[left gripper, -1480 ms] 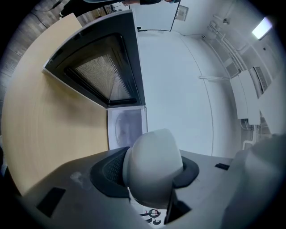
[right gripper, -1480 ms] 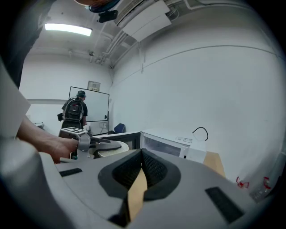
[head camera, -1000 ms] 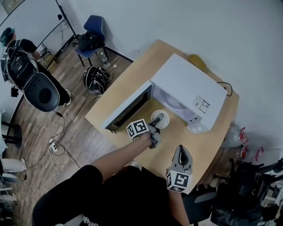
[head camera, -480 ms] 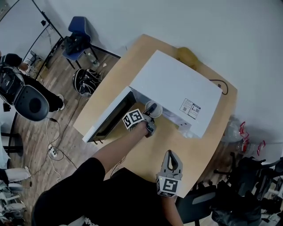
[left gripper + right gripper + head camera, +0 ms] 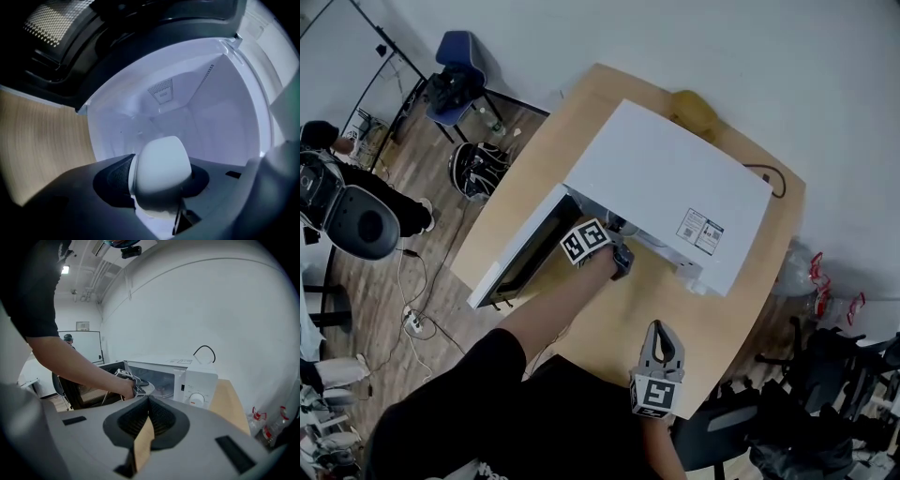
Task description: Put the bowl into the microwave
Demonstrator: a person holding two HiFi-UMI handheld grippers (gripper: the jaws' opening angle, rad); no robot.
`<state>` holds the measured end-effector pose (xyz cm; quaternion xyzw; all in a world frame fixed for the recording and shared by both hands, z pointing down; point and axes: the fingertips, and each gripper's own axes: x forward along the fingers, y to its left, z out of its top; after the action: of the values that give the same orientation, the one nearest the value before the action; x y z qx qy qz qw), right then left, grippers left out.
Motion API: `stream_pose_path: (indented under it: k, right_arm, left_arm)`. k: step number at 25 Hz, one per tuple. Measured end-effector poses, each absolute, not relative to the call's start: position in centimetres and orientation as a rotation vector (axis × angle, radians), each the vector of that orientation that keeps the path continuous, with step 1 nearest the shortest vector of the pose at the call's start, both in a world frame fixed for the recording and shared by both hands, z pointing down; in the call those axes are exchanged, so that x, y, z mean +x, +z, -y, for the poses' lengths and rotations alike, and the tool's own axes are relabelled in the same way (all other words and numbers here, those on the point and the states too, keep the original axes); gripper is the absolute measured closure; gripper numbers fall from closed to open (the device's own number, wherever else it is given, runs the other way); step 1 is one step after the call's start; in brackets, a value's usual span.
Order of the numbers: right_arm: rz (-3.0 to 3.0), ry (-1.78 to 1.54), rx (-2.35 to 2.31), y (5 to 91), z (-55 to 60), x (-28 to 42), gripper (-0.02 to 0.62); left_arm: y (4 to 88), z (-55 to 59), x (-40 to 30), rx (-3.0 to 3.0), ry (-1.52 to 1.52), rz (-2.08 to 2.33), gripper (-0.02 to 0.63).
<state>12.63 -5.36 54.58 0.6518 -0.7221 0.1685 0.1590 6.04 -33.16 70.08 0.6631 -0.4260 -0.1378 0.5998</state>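
Two grippers in all. Nearest the body, low over the counter's (image 5: 727,323) near edge: right gripper (image 5: 657,328), pointing toward the microwave, tips pressed together with only a sliver of wooden counter showing behind them, nothing grasped.

Farther out, at the end of one bare forearm (image 5: 551,317): left gripper (image 5: 617,238), reaching into the mouth of the microwave. Clenched on the rim of the one white bowl (image 5: 161,166), a dark pad on either side of it. Bowl tilted toward the camera, just inside the opening, with the pale cavity (image 5: 197,112) all around; cannot tell whether touching the cavity floor.

One white microwave (image 5: 670,178), set at an angle on the counter. One door (image 5: 523,255), swung fully open to the left, dark window facing up and outward. One printed label (image 5: 699,231) on the top panel. One round dial (image 5: 197,399) on the front panel, right of the opening.

Behind the microwave, at the counter's far edge: one brown rounded thing (image 5: 694,107), and to its right one black cable (image 5: 766,177) looping against the wall.

Off the counter, to the right: two red-capped bottles (image 5: 814,281). On the wooden floor to the left: one white power strip (image 5: 412,323) and, farther back, one blue chair (image 5: 456,52) with one black bag (image 5: 450,91) on its seat.
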Motion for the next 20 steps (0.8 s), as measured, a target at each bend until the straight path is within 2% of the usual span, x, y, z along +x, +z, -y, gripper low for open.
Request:
stream_pose_path:
  k: [10, 20]
  right_arm:
    - [2.076, 0.476, 1.862, 54.6, 5.2, 13.0, 0.535]
    - [2.069, 0.482, 1.872, 54.7, 4.9, 13.5, 0.535]
  left_arm:
    - [69.8, 34.0, 5.6, 1.631, -0.234, 1.13, 0.393]
    - [69.4, 34.1, 6.4, 1.629, -0.294, 1.078, 0.383]
